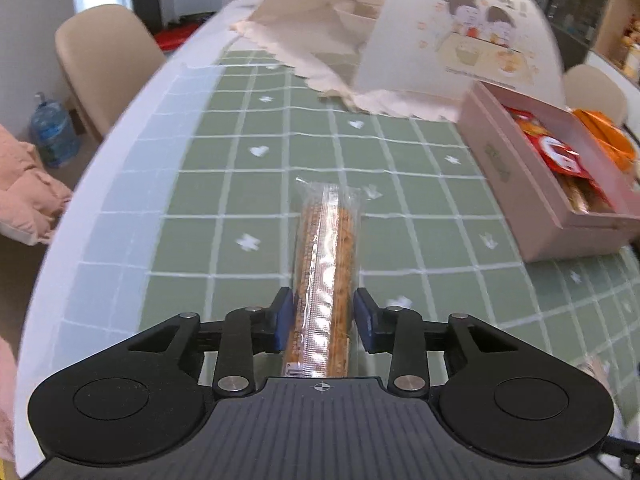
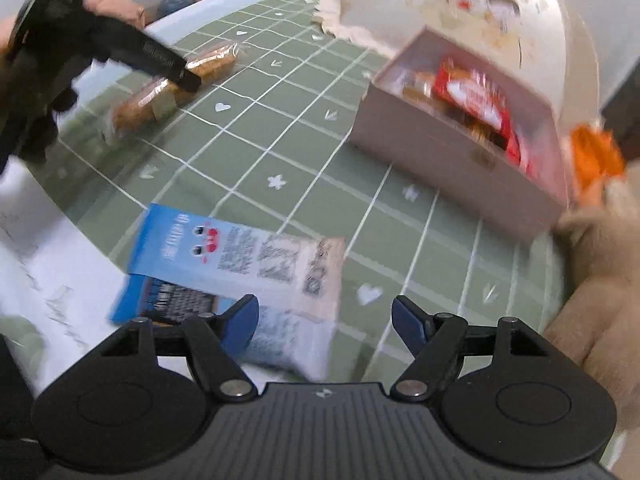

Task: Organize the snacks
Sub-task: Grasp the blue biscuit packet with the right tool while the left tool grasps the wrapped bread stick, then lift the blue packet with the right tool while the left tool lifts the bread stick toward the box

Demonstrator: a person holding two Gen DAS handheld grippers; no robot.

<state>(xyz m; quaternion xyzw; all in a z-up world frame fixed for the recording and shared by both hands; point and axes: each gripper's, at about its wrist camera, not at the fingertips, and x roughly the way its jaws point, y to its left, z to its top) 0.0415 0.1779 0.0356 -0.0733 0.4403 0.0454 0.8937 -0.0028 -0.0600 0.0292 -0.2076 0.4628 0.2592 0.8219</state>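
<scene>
My left gripper (image 1: pixel 323 314) is shut on a long clear-wrapped cracker bar (image 1: pixel 326 248) that points forward over the green checked tablecloth (image 1: pixel 224 184). In the right wrist view the left gripper (image 2: pixel 188 76) and the cracker bar (image 2: pixel 168 88) show at upper left. The pink snack box (image 1: pixel 516 184) stands at right, lid raised, with red and orange packets (image 1: pixel 560 152) inside; it also shows in the right wrist view (image 2: pixel 440 148). My right gripper (image 2: pixel 325 320) is open and empty above a blue-and-white snack packet (image 2: pixel 240 256) lying on another packet (image 2: pixel 176 304).
A cream lid with cartoon print (image 1: pixel 460 28) leans over a scalloped cloth (image 1: pixel 320 60). A beige chair (image 1: pixel 100 56) and a water jug (image 1: pixel 54 132) stand left of the table. An orange packet (image 2: pixel 596 156) and a beige plush thing (image 2: pixel 600 272) sit right of the box.
</scene>
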